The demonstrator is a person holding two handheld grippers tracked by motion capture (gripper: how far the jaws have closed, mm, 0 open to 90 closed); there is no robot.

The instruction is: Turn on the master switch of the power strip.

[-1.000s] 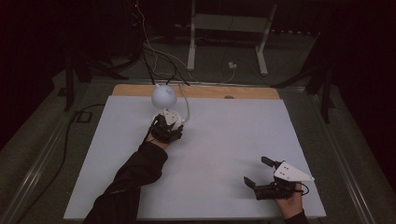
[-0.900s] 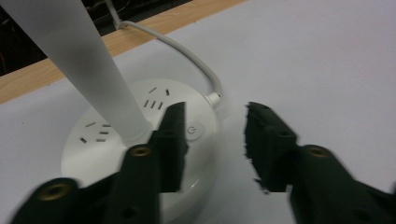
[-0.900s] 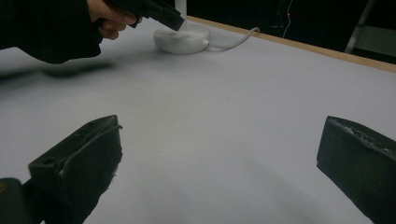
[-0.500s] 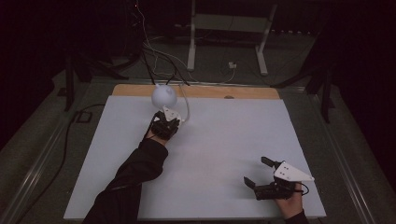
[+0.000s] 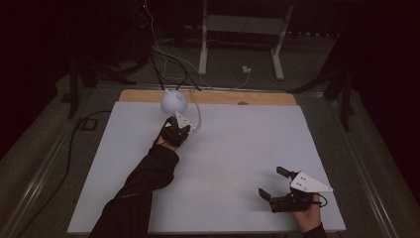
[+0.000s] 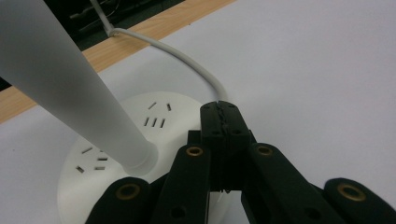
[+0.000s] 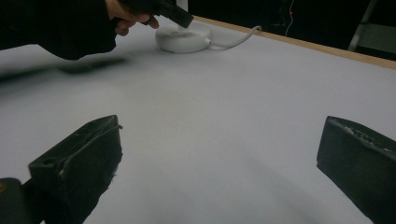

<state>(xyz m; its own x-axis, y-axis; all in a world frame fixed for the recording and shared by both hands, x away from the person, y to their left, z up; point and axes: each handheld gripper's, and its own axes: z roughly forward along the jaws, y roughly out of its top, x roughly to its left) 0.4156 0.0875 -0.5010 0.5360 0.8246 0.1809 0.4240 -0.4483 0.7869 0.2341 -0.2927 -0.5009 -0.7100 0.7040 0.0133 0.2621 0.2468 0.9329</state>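
The white lamp [image 5: 174,103] is standing at the counter's [image 5: 237,148] far edge, and you are pressing your clenched left gripper [image 6: 219,122] onto its base, likely switching it, while your right gripper [image 5: 277,186] is waiting released, well apart.

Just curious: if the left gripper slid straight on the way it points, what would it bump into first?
Probably the white cable leaving the round white lamp base; the shut left gripper points right at it, though depth is unclear.

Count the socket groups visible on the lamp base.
3 on the lamp base: one far side, one middle, one left. The stem and left gripper may hide more.
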